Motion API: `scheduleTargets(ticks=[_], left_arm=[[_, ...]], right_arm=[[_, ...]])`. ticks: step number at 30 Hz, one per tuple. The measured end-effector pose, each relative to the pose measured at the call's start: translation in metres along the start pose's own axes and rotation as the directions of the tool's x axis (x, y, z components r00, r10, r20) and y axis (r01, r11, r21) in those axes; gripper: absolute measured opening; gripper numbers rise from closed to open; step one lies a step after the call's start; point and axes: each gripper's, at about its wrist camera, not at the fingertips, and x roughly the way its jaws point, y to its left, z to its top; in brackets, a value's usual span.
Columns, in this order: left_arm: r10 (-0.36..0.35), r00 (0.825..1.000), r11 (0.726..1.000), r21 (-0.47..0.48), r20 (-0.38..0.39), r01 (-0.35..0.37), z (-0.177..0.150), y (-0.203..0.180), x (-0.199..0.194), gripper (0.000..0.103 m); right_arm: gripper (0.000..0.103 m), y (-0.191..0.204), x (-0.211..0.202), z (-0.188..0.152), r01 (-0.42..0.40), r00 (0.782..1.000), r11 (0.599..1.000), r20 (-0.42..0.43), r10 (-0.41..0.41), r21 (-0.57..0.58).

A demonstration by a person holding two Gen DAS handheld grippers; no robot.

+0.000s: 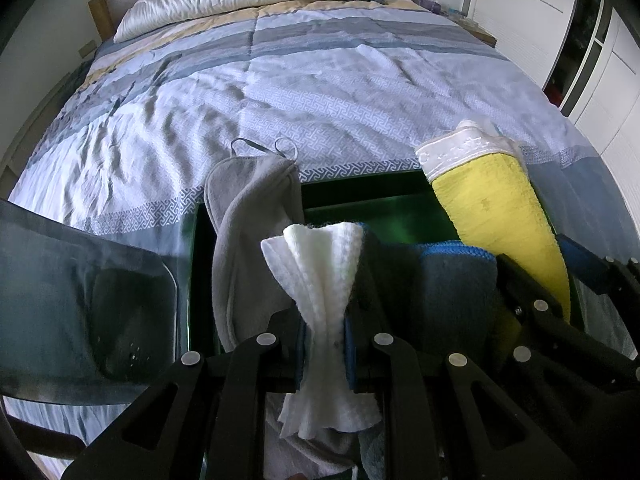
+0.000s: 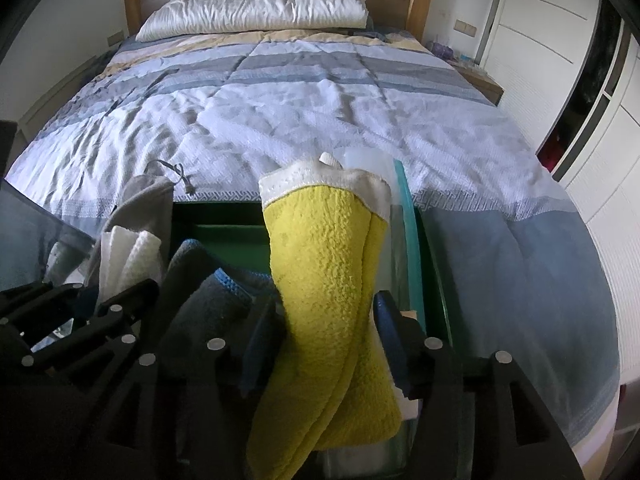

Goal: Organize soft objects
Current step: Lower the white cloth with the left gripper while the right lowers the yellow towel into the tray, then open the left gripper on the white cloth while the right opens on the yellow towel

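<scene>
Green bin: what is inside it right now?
The green bin holds a dark cloth with blue trim; a gray cloth drapes over its left rim. Its floor beneath the cloths is hidden.

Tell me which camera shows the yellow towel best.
The right wrist view: the yellow towel fills its centre, pinched in the right claw. The left wrist view shows it only off to the right edge, partly hidden.

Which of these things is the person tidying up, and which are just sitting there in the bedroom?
Part of the job:
- white waffle cloth, pinched in the left gripper
- yellow fluffy towel with white trim, held in the right gripper
- grey fleece cloth with loops
- dark blue-edged towel
- green bin

Just lying about:
- white pillow
- striped blue bedspread
- white wardrobe doors
</scene>
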Motion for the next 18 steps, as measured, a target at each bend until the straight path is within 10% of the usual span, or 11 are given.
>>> scheduleTargets(ticks=[18], left_arm=[[0.006,1.000,1.000,-0.001,0.004,-0.006,-0.0004,-0.0028,-0.0031,0.023]], right_arm=[[0.053,-0.0005,-0.0082,-0.0011,0.005,1.000,1.000,0.002,-0.005,-0.010]])
